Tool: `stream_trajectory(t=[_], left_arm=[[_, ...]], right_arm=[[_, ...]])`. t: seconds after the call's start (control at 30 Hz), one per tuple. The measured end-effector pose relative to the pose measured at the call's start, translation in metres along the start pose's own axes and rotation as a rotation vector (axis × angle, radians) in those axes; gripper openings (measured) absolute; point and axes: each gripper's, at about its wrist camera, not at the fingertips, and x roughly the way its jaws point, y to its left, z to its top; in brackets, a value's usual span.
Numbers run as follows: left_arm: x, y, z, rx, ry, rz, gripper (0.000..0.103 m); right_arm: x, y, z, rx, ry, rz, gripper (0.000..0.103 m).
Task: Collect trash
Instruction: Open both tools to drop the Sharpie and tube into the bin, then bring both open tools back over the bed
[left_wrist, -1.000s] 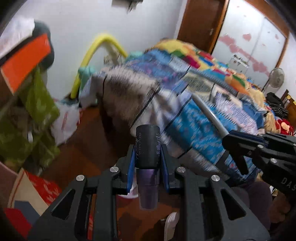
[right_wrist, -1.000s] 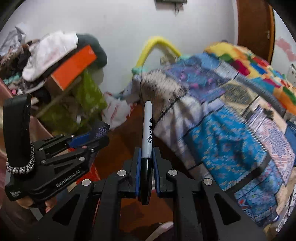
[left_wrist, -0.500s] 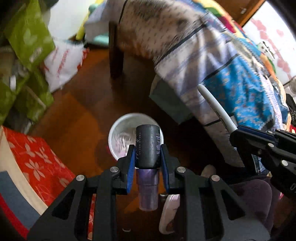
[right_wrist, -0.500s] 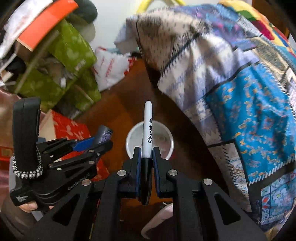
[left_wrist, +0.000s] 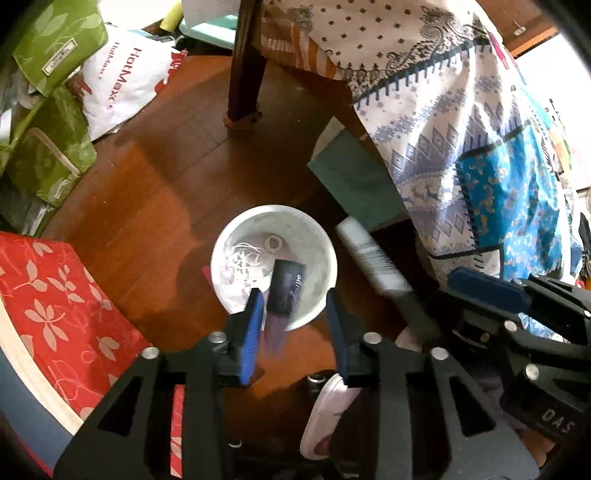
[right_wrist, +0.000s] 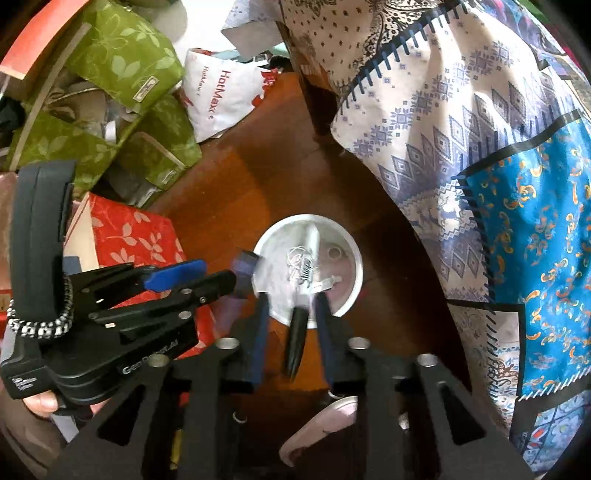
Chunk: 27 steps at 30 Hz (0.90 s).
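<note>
the left gripper (left_wrist: 295, 317) has its jaws spread apart over a white bin (left_wrist: 325, 258) on the wood floor (left_wrist: 159, 192), a dark purple-based bottle (left_wrist: 282, 295) loose between them. the right gripper (right_wrist: 291, 317) is also spread, a black-capped marker (right_wrist: 303, 295) loose between its fingers above the bin.

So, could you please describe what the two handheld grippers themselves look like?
Both are matte black plastic frames with triangular cut-outs, silver bolt heads and blue pads lining the fingers. The left gripper shows white "GenRobot.AI" lettering and a black-and-white braided cord around its handle in the right wrist view. The right gripper bears pale "DAS" lettering.
</note>
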Motion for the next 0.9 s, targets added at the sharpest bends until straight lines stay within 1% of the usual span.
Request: stream_trajectory(t=[0.07, 0.2, 0.33, 0.47, 0.67, 0.9], left_arm=[[-0.001, 0.001, 0.001, 0.008, -0.006, 0.019, 0.035], [-0.014, -0.005, -0.007, 0.04, -0.031, 0.043, 0.035], [-0.035, -0.013, -0.013, 0.071, -0.075, 0.057, 0.035], [-0.066, -0.025, -0.022, 0.09, -0.141, 0.056, 0.035], [-0.118, -0.049, -0.036, 0.128, -0.255, 0.042, 0.035], [-0.185, -0.097, -0.058, 0.208, -0.419, 0.024, 0.035]], right_arm=[[-0.003, 0.0, -0.001, 0.003, -0.01, 0.005, 0.035], [-0.013, 0.001, -0.005, -0.011, -0.032, -0.01, 0.035], [-0.031, 0.002, -0.01, -0.028, -0.073, -0.027, 0.035], [-0.058, 0.003, -0.02, -0.034, -0.131, -0.036, 0.035], [-0.112, 0.002, -0.039, -0.024, -0.256, -0.041, 0.035], [-0.184, -0.004, -0.07, -0.008, -0.437, -0.052, 0.035]])
